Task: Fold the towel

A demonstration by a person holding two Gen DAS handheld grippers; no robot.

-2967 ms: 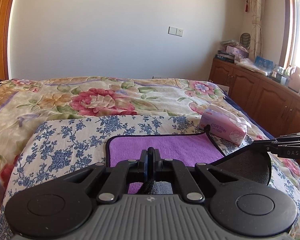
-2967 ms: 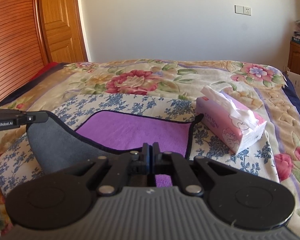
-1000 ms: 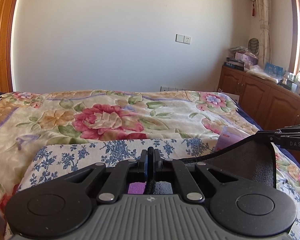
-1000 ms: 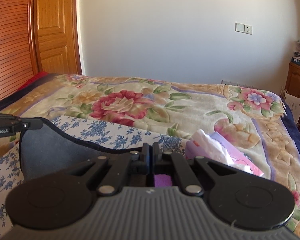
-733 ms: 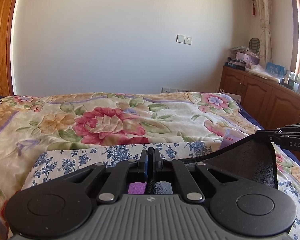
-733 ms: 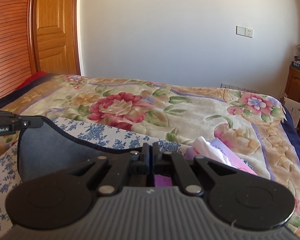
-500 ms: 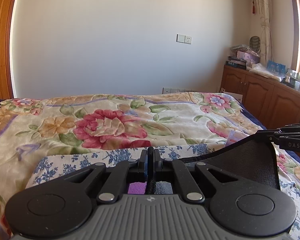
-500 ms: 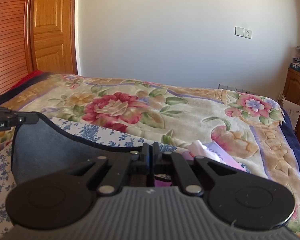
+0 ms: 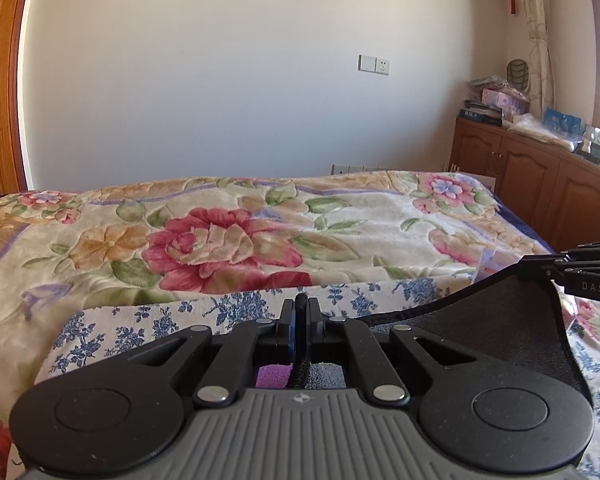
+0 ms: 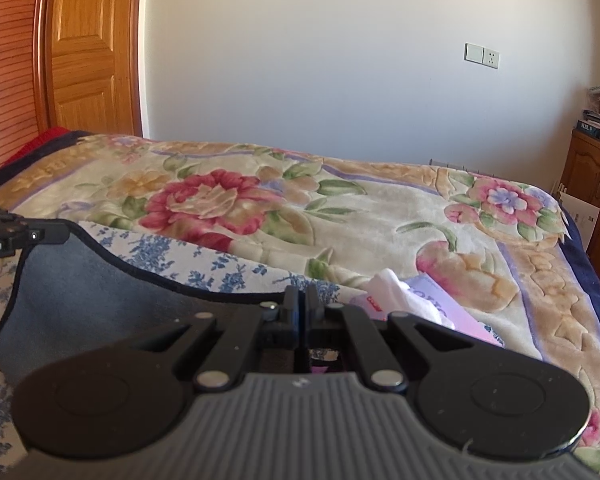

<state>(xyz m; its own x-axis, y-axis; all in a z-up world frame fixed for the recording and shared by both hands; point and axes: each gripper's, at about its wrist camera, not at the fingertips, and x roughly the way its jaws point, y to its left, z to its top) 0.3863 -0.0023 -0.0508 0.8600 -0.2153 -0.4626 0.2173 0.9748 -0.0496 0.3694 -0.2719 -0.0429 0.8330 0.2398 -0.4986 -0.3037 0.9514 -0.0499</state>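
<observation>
The towel (image 9: 496, 332) is purple on one side and grey on the other, with a dark hem. Its lifted edge hangs stretched between both grippers above the blue-flowered cloth (image 9: 148, 320). My left gripper (image 9: 301, 304) is shut on one corner of the towel, with a strip of purple (image 9: 274, 375) showing under it. In the right wrist view the grey side of the towel (image 10: 84, 288) sags to the left, and my right gripper (image 10: 301, 296) is shut on the other corner. Each view shows the other gripper's tip pinching the hem at its edge.
A pink tissue pack (image 10: 416, 304) lies just right of my right gripper on the flowered bedspread (image 9: 240, 240). Wooden cabinets (image 9: 540, 188) with clutter on top line the right wall. A wooden door (image 10: 88, 52) stands at the left.
Both grippers have carried the towel's edge forward over the bed and a little lower. The purple face is now almost hidden, and the tissue pack sits closer to my right gripper.
</observation>
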